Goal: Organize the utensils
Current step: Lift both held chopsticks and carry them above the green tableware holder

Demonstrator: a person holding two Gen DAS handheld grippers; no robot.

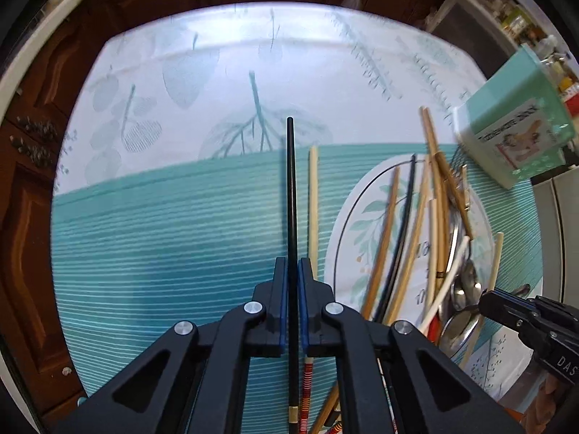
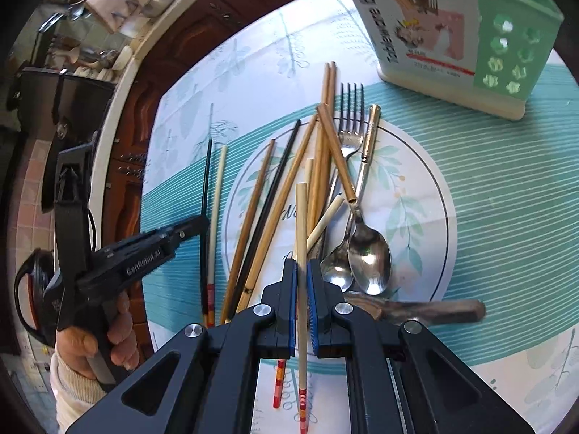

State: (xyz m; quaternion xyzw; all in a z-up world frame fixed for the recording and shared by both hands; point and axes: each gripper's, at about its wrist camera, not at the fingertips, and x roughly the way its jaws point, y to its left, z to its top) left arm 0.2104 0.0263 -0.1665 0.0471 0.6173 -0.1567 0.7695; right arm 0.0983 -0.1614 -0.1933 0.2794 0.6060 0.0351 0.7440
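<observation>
My left gripper [image 1: 292,266] is shut on a black chopstick [image 1: 291,188] that points away over the teal tablecloth. A cream chopstick [image 1: 313,199] lies just right of it. My right gripper [image 2: 301,271] is shut on a cream chopstick with a red-striped end [image 2: 301,224], held above the pile. The pile of wooden, black and cream chopsticks [image 2: 286,188] lies with a fork [image 2: 351,126] and two spoons [image 2: 369,256] on the cloth's round white print. From the right wrist view, the left gripper [image 2: 199,225] is at the left, with the black chopstick [image 2: 205,188] in it.
A green and cream utensil holder [image 2: 470,32] stands beyond the pile at the far right. A wooden-handled utensil [image 2: 434,311] lies across the near side of the pile. Brown cabinet doors [image 1: 32,181] lie past the table's left edge. A hand [image 2: 90,343] grips the left tool.
</observation>
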